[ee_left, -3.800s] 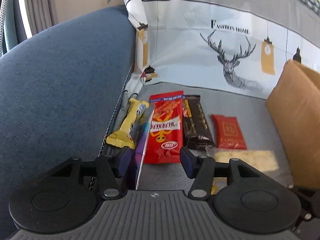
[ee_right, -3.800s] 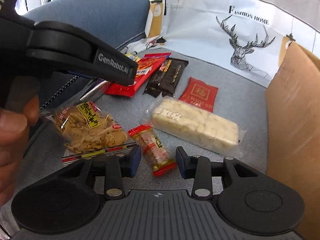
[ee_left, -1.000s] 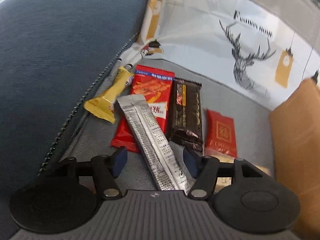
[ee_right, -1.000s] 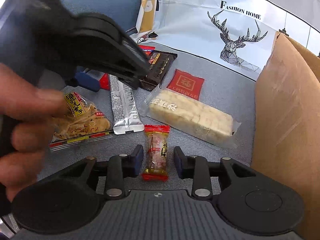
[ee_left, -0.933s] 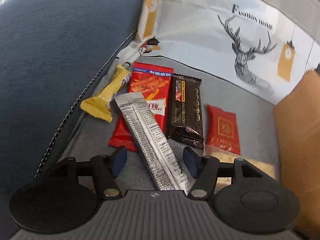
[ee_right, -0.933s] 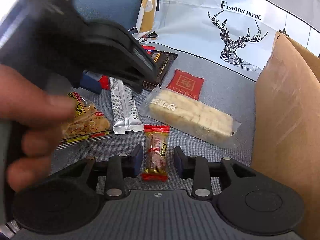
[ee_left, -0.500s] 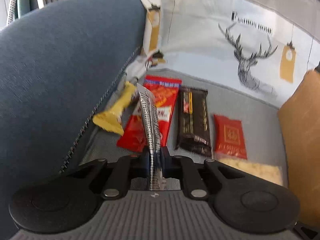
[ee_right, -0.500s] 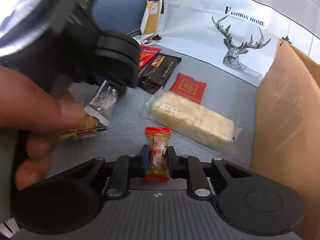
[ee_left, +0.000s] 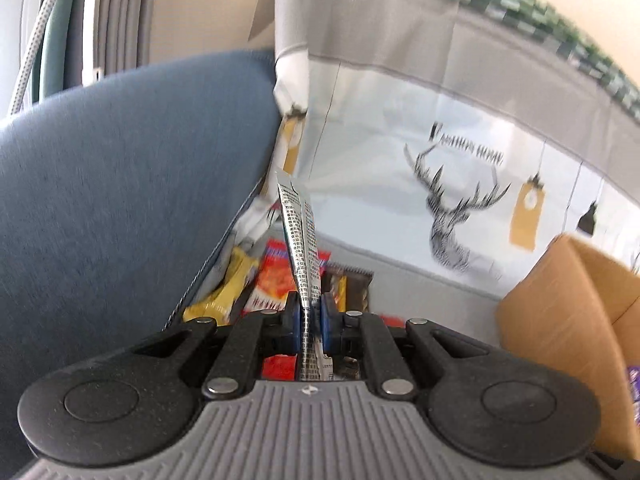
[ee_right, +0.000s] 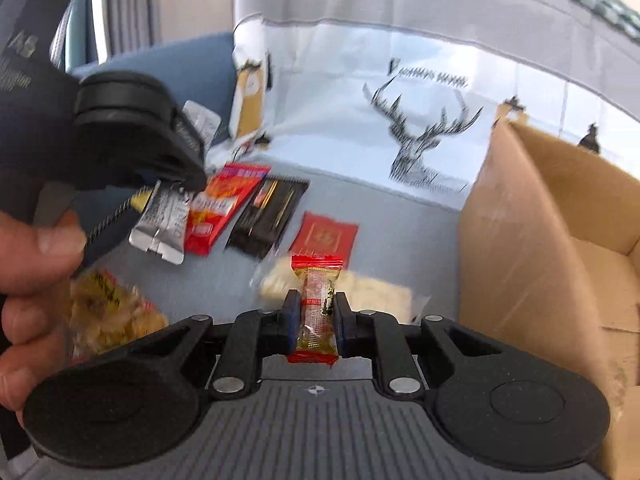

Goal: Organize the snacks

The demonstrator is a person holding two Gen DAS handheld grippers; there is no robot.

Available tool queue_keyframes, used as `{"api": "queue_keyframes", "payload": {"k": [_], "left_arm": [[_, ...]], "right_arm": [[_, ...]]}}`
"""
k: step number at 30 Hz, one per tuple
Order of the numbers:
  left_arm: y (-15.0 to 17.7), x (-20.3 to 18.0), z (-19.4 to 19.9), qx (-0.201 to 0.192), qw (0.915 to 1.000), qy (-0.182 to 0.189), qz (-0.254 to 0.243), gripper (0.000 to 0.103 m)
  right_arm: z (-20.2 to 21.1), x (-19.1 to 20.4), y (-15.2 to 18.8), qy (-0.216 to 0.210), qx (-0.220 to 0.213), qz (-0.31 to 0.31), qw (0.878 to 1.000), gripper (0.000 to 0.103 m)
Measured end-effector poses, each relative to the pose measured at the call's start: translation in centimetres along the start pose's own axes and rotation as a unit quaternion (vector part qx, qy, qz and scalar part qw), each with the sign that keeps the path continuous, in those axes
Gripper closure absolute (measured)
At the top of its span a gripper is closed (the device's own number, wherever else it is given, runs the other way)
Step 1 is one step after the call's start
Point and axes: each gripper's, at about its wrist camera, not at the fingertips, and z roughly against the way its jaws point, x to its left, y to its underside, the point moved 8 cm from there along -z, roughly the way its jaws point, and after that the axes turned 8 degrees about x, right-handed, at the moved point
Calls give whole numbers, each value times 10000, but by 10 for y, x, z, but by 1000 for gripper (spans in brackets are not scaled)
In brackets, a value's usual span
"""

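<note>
Both grippers are loaded, so the step in hand looks like the carry from sofa to box. The right gripper (ee_right: 316, 322) has its jaws closed on a small red-ended candy (ee_right: 317, 307), which stands upright between them with its top end poking out above the tips. The left gripper (ee_left: 307, 326) has its jaws clamped narrow on a long silver sachet (ee_left: 301, 248); the sachet juts straight ahead of the jaws, and the right camera shows its tail hanging below them.

Just beyond the right jaws lies a pale clear-wrapped block (ee_right: 352, 288), and past that a flat red packet (ee_right: 326, 238). Ahead and to the left sit a dark bar (ee_right: 270, 210) and a red-orange pack (ee_right: 224, 204); a yellow wrapper (ee_left: 230, 292) is wedged by the blue armrest (ee_left: 120, 184). A bag of yellowish crackers (ee_right: 106, 312) lies low on the left, blurred.

The cardboard box (ee_right: 532, 232) stands open to the right of both sets of jaws, beside the deer-print cloth (ee_right: 420, 148).

Next, I would guess each gripper must swing right, over the box rim, and release inside. The limp sachet may snag the rim, so it needs height.
</note>
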Motion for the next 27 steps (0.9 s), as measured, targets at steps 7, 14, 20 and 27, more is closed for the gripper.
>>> {"api": "queue_keyframes", "payload": {"k": [7, 14, 20, 27], "left_arm": [[-7, -19, 20, -341, 9986, 408, -82, 93], [-8, -44, 39, -526, 9949, 813, -281, 93], [-3, -74, 53, -637, 9898, 1193, -454, 93], [5, -122, 78, -883, 9780, 1799, -588, 93]], "right_arm": [[38, -12, -22, 25, -540, -265, 9982, 85], [72, -28, -34, 61, -855, -381, 9956, 85], [103, -55, -43, 227, -1175, -552, 9913, 85], [132, -104, -44, 565, -1437, -867, 9842, 85]]}}
